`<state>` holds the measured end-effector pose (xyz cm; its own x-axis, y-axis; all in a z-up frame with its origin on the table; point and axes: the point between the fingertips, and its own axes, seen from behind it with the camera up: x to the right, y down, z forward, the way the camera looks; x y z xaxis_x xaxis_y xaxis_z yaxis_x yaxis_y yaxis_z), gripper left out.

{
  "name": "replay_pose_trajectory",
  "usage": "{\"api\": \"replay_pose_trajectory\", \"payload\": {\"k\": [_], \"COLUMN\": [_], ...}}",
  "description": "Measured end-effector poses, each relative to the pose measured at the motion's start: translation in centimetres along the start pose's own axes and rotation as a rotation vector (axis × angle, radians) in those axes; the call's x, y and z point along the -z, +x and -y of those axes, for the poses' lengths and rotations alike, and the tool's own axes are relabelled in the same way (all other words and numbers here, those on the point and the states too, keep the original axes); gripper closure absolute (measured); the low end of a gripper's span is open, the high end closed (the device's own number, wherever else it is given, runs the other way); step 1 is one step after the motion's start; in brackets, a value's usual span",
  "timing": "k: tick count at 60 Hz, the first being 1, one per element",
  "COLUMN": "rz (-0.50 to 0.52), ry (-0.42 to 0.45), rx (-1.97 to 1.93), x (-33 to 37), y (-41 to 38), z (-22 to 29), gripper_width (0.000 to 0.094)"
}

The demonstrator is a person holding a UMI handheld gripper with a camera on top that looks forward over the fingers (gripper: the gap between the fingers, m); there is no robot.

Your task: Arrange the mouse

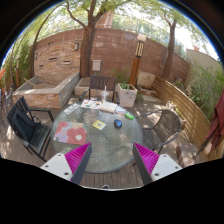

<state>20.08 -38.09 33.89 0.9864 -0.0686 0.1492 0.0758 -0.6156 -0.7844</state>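
Observation:
A small blue mouse (118, 124) lies on the round glass table (105, 148), beyond my fingers and slightly right of the middle. A pink-red mouse pad (70, 132) lies on the table's left part, with a yellow-green note (98, 125) between it and the mouse. My gripper (112, 160) is held well back from the table, over the wooden deck. Its fingers (76, 160) with magenta pads are wide apart and hold nothing.
A black chair (27, 125) stands left of the table, another chair (167, 128) at the right. A white keyboard-like object (100, 105) and a green item (129, 116) lie at the table's far side. A brick wall (110, 50), planters and a wooden fence (185, 105) lie beyond.

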Motion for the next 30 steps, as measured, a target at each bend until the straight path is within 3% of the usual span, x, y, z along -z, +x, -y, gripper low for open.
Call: {"api": "replay_pose_trajectory", "payload": {"k": [17,30], "rz": [0.022,0.035], "ry": [-0.098,-0.102], "rx": [-0.024,-0.061], "x": [-11.0,-29.5], "y": [3.1,5.6], "z": [-3.4,-4.9], "gripper_width": [0.0094,0.0091]}}
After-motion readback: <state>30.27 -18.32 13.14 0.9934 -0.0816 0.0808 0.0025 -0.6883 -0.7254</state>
